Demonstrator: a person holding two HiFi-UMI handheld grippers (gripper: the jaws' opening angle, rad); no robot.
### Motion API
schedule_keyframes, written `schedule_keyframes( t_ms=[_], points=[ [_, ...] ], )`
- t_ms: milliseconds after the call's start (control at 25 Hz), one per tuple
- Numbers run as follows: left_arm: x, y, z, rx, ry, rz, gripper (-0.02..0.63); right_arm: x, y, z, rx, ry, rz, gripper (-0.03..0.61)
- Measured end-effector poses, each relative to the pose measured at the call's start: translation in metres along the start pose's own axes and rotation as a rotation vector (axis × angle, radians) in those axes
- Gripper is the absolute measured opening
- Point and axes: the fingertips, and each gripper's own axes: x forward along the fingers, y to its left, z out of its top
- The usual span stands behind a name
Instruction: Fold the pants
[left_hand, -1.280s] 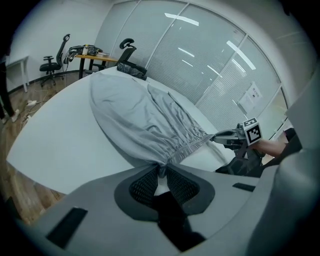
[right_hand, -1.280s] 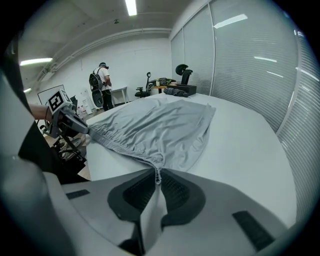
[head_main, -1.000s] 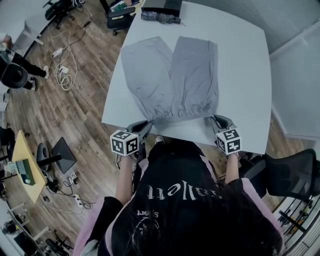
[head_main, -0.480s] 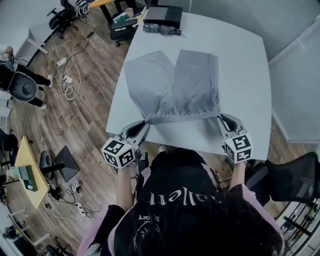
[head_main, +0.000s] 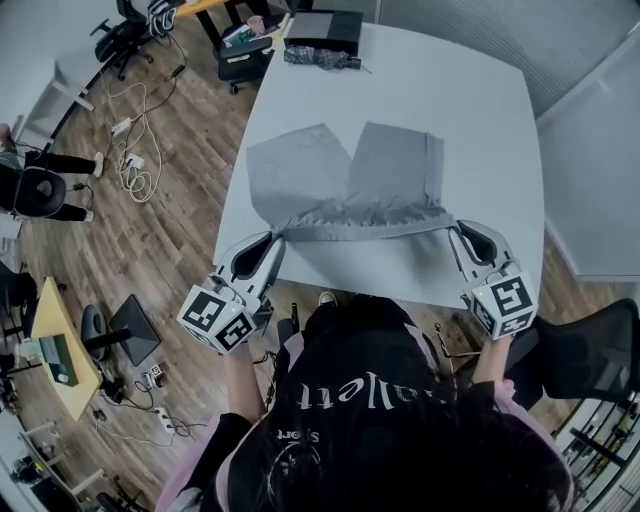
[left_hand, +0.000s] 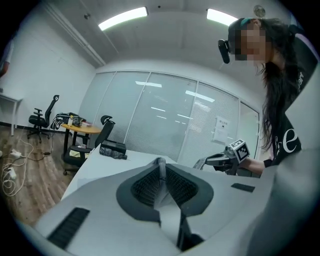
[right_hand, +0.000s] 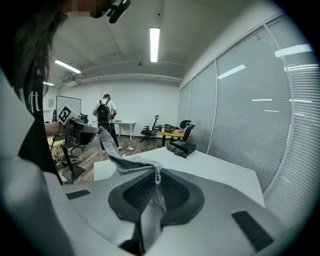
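Grey pants (head_main: 345, 185) lie on the white table (head_main: 480, 110) with the legs pointing away from me. The waistband is lifted off the table and stretched between my two grippers. In the head view, my left gripper (head_main: 278, 238) is shut on the waistband's left corner and my right gripper (head_main: 455, 228) on its right corner. The left gripper view shows a thin fold of grey cloth pinched between the jaws of the left gripper (left_hand: 159, 162). From the right gripper (right_hand: 158, 172), the pants (right_hand: 125, 162) stretch across to the left gripper (right_hand: 80, 127).
A black box (head_main: 322, 22) and a dark bundle (head_main: 320, 58) sit at the table's far edge. An office chair (head_main: 590, 350) stands to my right. Cables (head_main: 135, 130) lie on the wooden floor at left. A person with a backpack (right_hand: 105, 117) stands across the room.
Both grippers have risen with the waistband, lifting it off the table. The waistband now hangs taut between them, and less of the legs lies flat.
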Motion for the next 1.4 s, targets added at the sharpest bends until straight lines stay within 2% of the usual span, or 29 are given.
schedule_keyframes(
  t_ms=[240,680,880,1120,1280,1400],
  points=[
    [0.004,0.005,0.017,0.032,-0.019,-0.001,0.054,0.007,-0.009,0.013,-0.019,-0.022,0.002,0.041],
    [0.052,0.046,0.012,0.058,0.073,-0.001,0.054,0.065,-0.048,0.008,-0.012,0.023,0.035,0.041],
    [0.091,0.079,0.012,0.078,0.141,-0.017,0.054,0.107,-0.079,0.002,0.013,0.047,0.055,0.041],
    [0.142,0.125,0.0,0.101,0.226,0.015,0.054,0.164,-0.103,-0.017,-0.031,0.134,0.104,0.041],
    [0.17,0.16,-0.021,0.073,0.298,0.056,0.054,0.21,-0.121,-0.036,-0.018,0.196,0.135,0.041],
    [0.188,0.181,-0.041,0.016,0.35,0.089,0.054,0.24,-0.129,-0.059,0.012,0.257,0.151,0.041]
  ],
)
